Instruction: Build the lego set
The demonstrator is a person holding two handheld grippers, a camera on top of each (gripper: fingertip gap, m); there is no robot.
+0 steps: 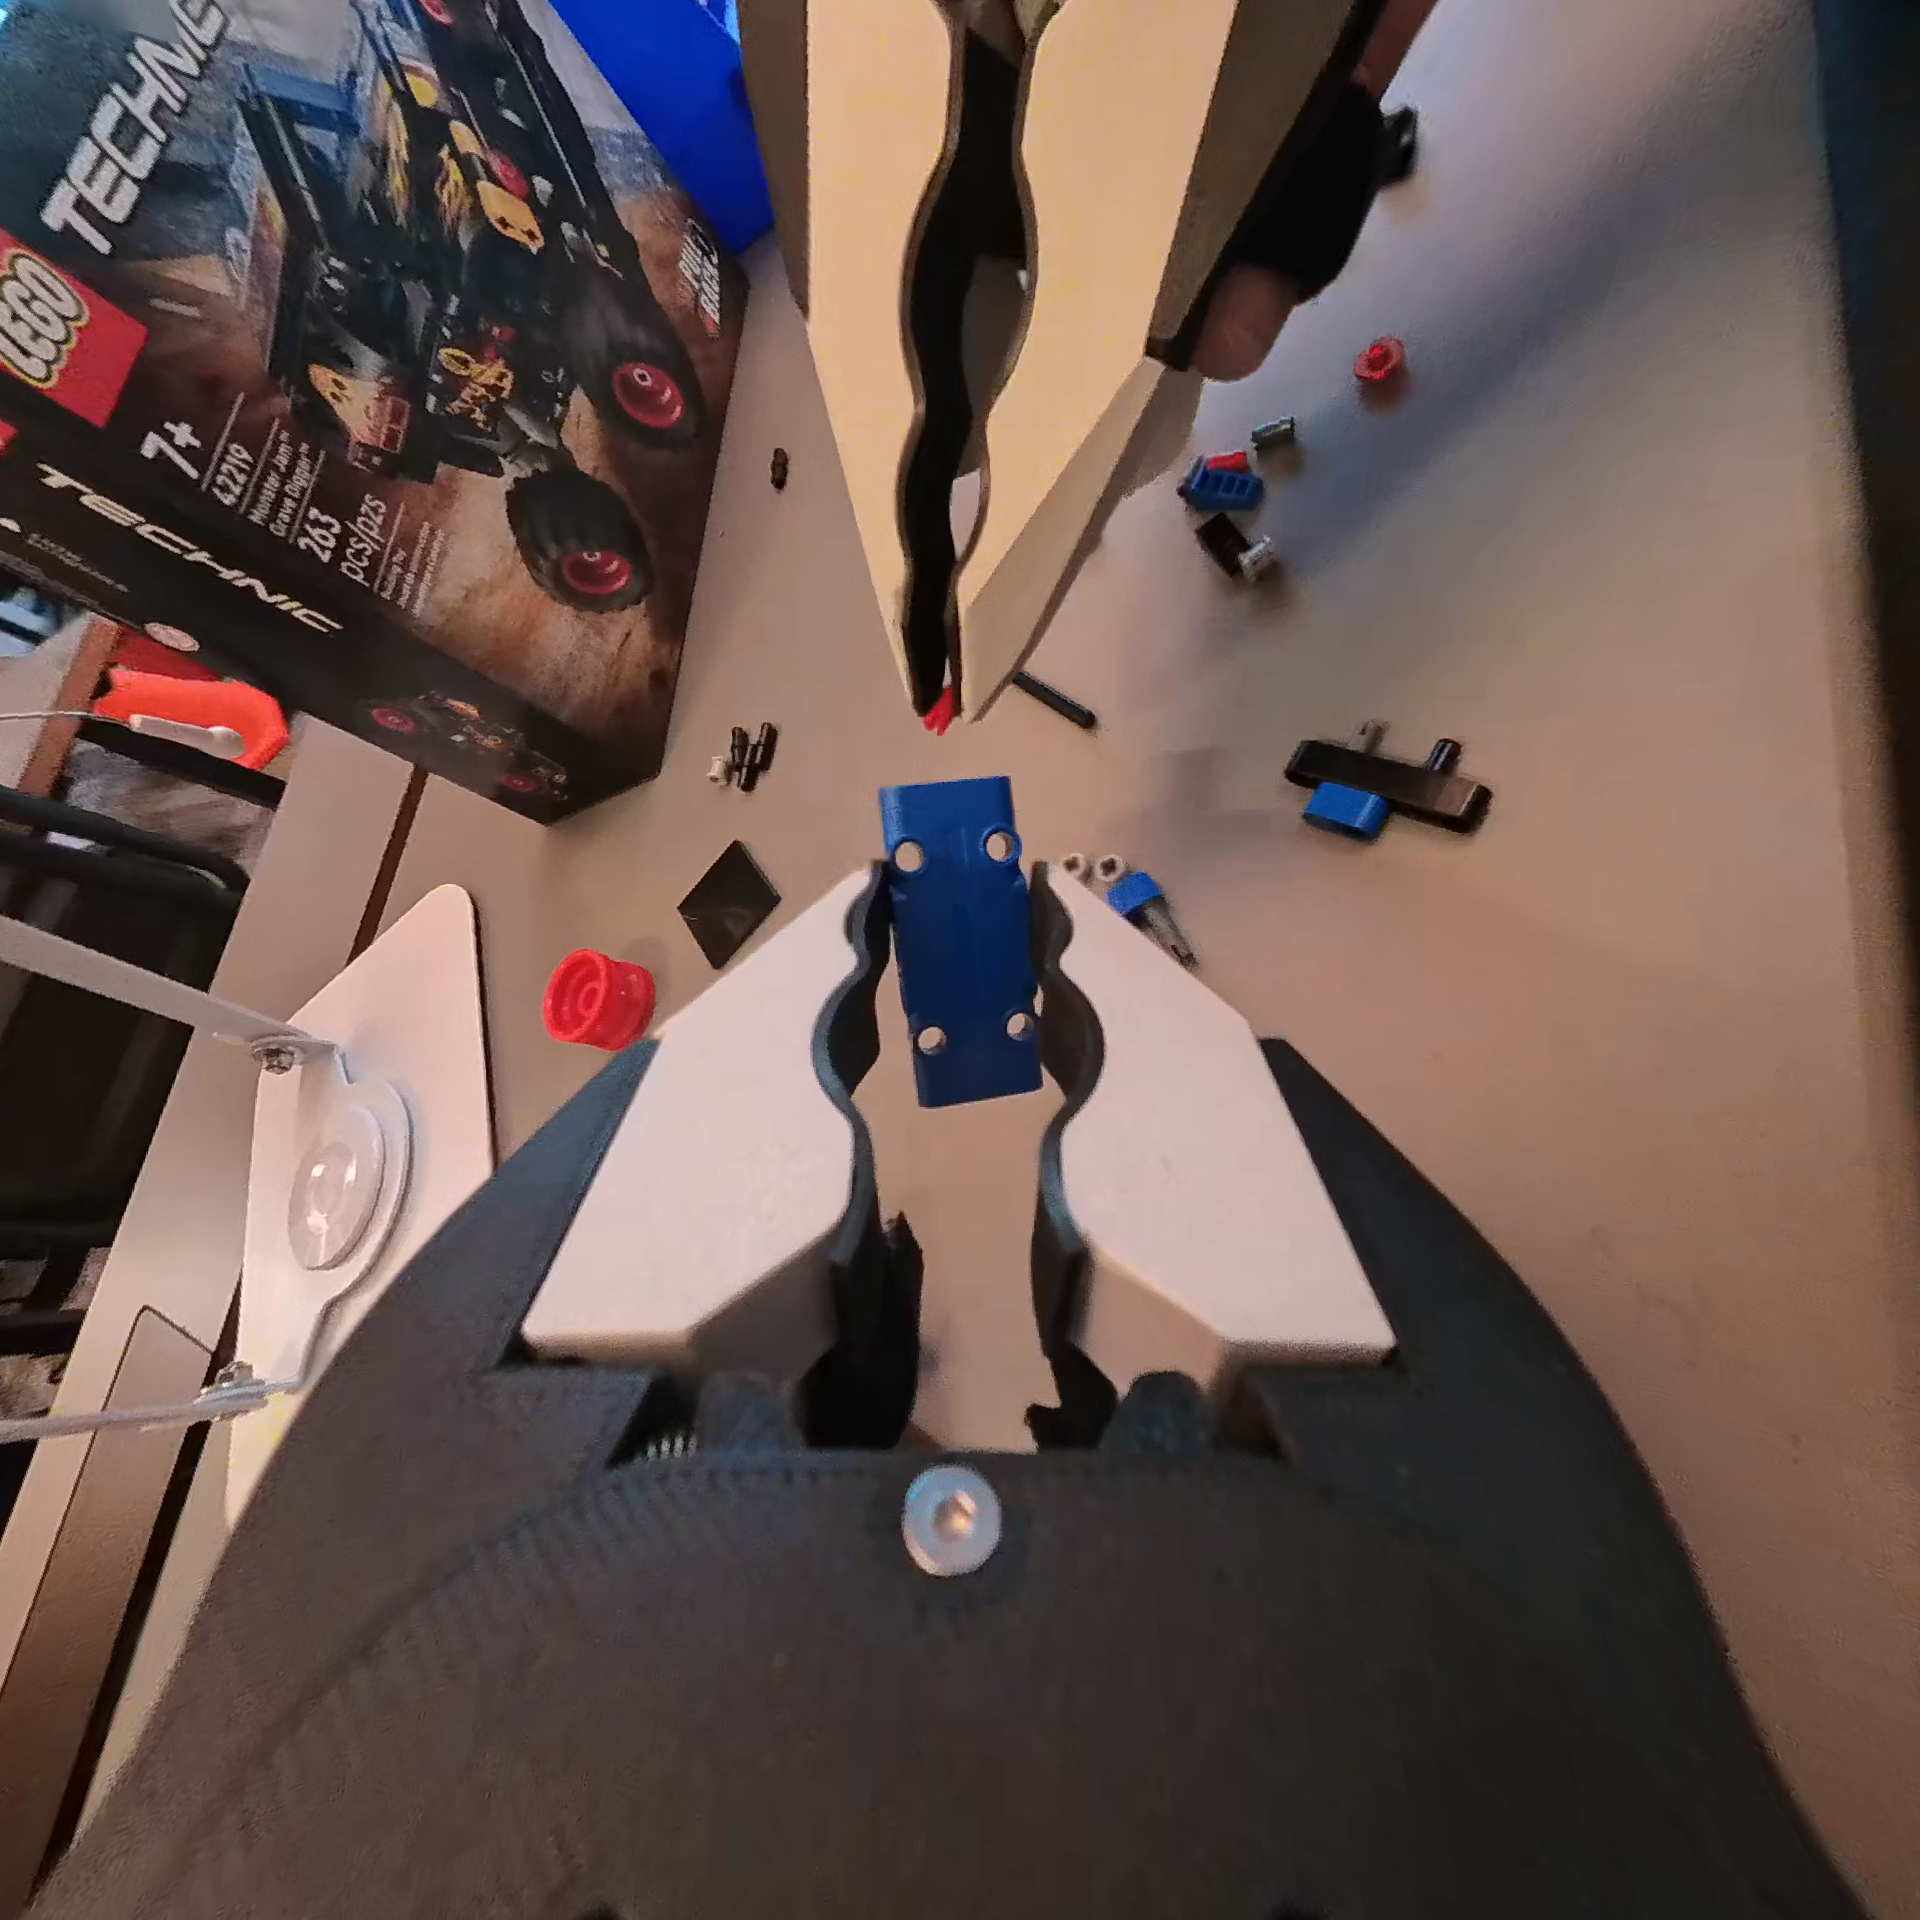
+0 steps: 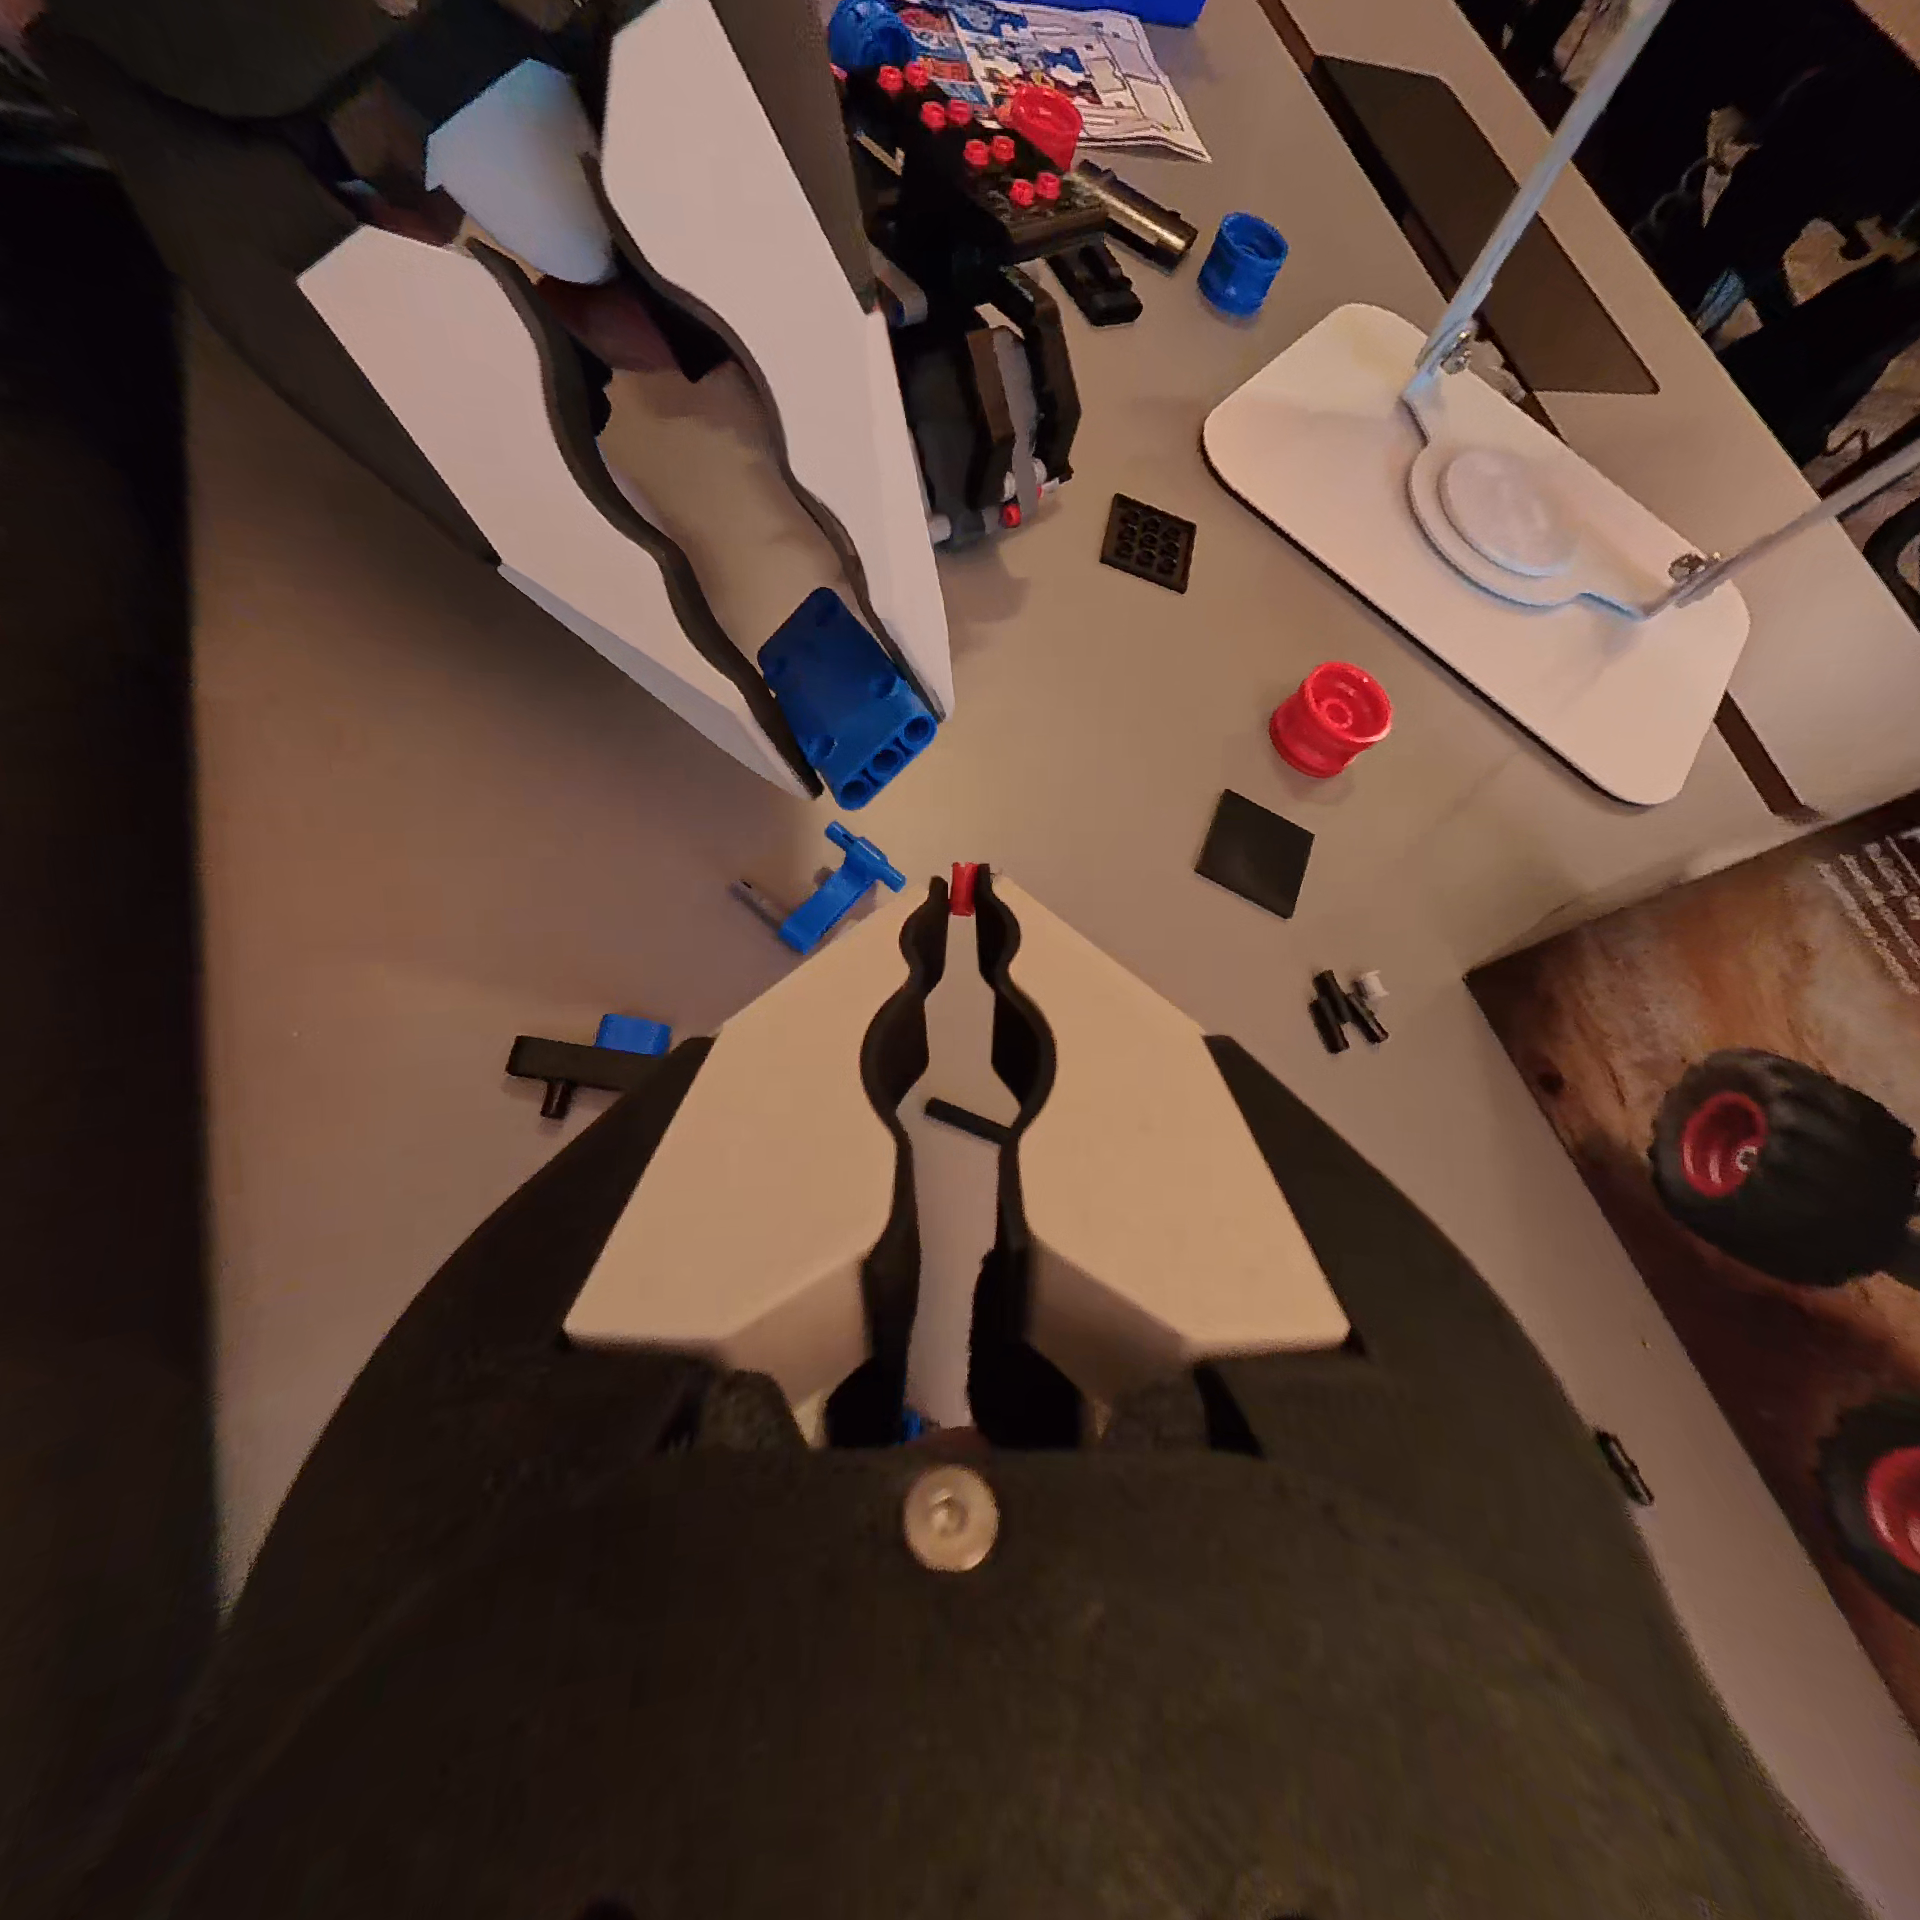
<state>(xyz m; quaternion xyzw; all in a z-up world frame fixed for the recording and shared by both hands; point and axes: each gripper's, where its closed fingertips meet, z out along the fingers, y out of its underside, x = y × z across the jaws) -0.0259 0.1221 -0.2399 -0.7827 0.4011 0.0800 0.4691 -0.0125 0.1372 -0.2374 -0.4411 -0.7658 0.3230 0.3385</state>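
My left gripper (image 1: 956, 883) is shut on a blue panel piece (image 1: 961, 935) with holes at its corners, held above the table. It also shows in the right wrist view (image 2: 847, 707), in the left gripper (image 2: 873, 748). My right gripper (image 2: 964, 883) is shut on a small red pin (image 2: 962, 888) at its tips. In the left wrist view the right gripper (image 1: 940, 707) points down at the blue panel, the red pin (image 1: 938, 715) a short way from the panel's far end.
The set's box (image 1: 364, 395) lies at the left. A part-built black model (image 2: 987, 343) and a leaflet (image 2: 1081, 73) lie far off. Loose parts are scattered: a red wheel hub (image 2: 1332, 719), a blue hub (image 2: 1242, 260), black tiles (image 2: 1254, 852), black pins (image 2: 1345, 1008), blue connectors (image 2: 842, 883). A white stand base (image 2: 1455, 540) stands right. Less than 4 cm separates the two grippers' tips. Left tips and right tips are each some 15 centimeters from the red wheel hub (image 2: 1332, 719). It is also in sight in the left wrist view (image 1: 607, 987).
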